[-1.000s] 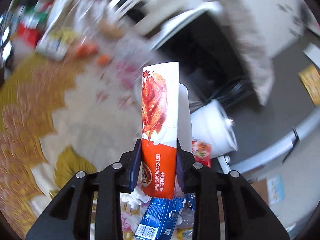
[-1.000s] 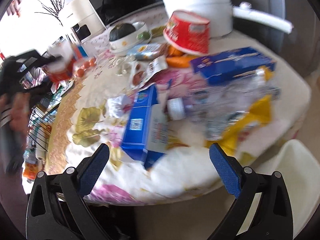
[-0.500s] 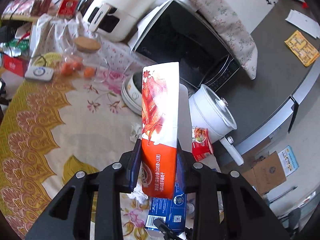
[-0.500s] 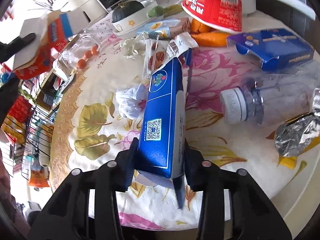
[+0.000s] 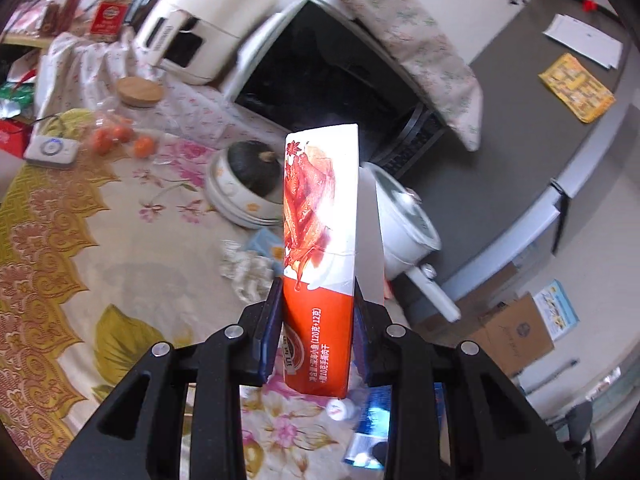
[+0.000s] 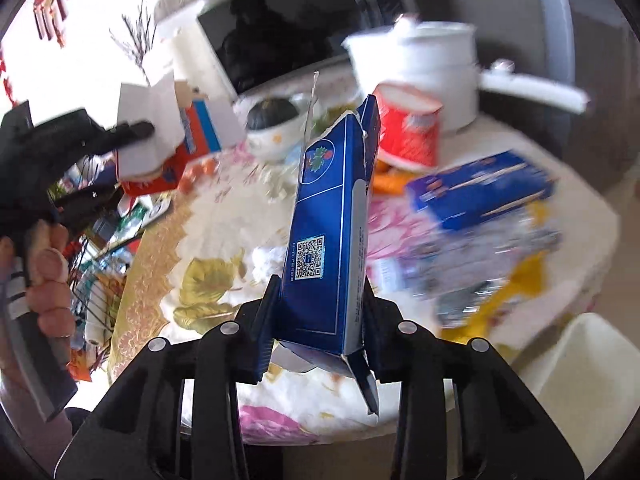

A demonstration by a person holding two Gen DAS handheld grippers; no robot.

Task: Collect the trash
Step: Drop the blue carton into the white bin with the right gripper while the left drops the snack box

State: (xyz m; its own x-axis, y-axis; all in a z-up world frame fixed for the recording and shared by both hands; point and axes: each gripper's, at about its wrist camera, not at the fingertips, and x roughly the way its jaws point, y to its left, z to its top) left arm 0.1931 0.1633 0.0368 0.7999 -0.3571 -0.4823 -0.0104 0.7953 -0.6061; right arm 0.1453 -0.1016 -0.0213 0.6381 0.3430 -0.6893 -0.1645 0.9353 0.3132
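Orange-and-white cardboard snack box (image 5: pixel 318 264), tall and narrow, printed with braised meat: clamped upright at its lower end between the blue-padded fingers (image 5: pixel 267 332) of the left gripper (image 5: pixel 315 336), raised clear of the bench (image 5: pixel 120 248), whose floral cloth has a gold-patterned border. Blue cardboard carton (image 6: pixel 328 240) bearing a QR code, its top flap torn open: gripped near its base by the right gripper (image 6: pixel 318 322), whose fingers have just closed in on it from wide apart; it stands tilted slightly rightward above the bench edge, off the cloth. Left gripper seen again in the right wrist view at far left (image 6: pixel 132 130), carried by a person's hand (image 6: pixel 44 276), with the snack box (image 6: pixel 168 148) in its fingers. Items on the bench: white patterned bowl (image 5: pixel 236 196) holding a dark green squash (image 5: pixel 252 164); crumpled white tissue (image 5: pixel 244 268) near the snack box; small orange fruits (image 5: pixel 116 138) in clear wrap; red paper noodle cup (image 6: pixel 408 132) lying tilted; second blue flat box (image 6: pixel 480 188); clear plastic bottle (image 6: pixel 460 264), blurred; yellow wrapper (image 6: pixel 504 300) at the right edge. Behind: white lidded pot with a long handle (image 6: pixel 424 64), black-fronted microwave oven (image 5: pixel 340 92) draped with floral cloth, white air fryer (image 5: pixel 208 28). White chair seat (image 6: pixel 580 372) just beside the bench at lower right.
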